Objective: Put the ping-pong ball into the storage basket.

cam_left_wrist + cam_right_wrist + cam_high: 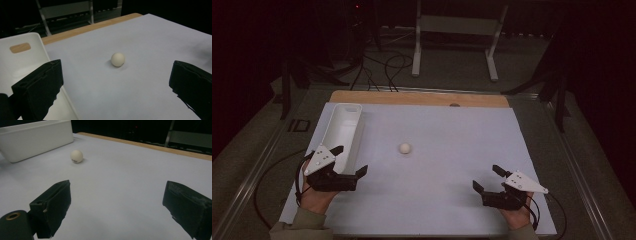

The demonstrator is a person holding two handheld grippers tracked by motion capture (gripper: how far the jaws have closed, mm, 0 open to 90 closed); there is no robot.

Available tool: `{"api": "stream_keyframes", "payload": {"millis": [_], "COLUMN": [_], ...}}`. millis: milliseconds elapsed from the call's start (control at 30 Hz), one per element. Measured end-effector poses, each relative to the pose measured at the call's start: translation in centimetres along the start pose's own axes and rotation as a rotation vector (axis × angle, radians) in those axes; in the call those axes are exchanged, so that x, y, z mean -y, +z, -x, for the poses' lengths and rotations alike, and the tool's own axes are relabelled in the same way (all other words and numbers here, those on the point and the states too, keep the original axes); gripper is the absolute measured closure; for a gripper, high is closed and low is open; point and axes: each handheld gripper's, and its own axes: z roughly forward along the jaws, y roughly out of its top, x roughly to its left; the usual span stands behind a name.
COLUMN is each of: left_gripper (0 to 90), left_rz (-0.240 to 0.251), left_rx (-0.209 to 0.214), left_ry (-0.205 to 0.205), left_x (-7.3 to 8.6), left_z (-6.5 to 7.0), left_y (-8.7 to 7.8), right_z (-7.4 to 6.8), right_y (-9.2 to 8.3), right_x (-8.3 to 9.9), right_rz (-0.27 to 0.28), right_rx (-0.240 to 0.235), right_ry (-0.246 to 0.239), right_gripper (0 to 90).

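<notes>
While the high view lays out the whole table, with the small white ball lying alone on the pale sheet near its middle, the two gripper views bring out details that it leaves vague. The left gripper sits at the near end of the long white bin, its jaws spread wide and holding nothing; in the left gripper view the ball lies ahead of the fingers and between their lines, well apart from both, and one finger stands over the bin's floor, where a slot-shaped handle hole shows in the end wall, a feature the high view does not resolve. The right gripper rests near the sheet's front right corner, jaws likewise wide and empty. In the right gripper view the ball lies far ahead, beyond the left-hand finger, and faint dark print can be seen on it, too small to read; the bin stands just past the ball, apart from it. The wooden table edge runs behind the sheet.
</notes>
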Motion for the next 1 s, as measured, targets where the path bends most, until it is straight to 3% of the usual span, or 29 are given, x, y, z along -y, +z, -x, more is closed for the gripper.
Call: {"api": "stream_keyframes", "payload": {"millis": [367, 1000], "left_gripper": [0.0, 0.0], "left_rz": [0.018, -0.027], "left_rx": [0.014, 0.047], "left_ry": [-0.007, 0.041], "left_x": [-1.2, -3.1], "left_z": [-0.3, 0.5], "left_y": [1.5, 4.4], "right_z": [0.2, 0.2], "right_y": [0.0, 0.2], "right_x": [0.0, 0.0], "right_rz": [0.014, 0.002], "right_rx": [0.018, 0.029], "right_ry": [-0.007, -0.007], "right_gripper": [7.6, 7.7]}}
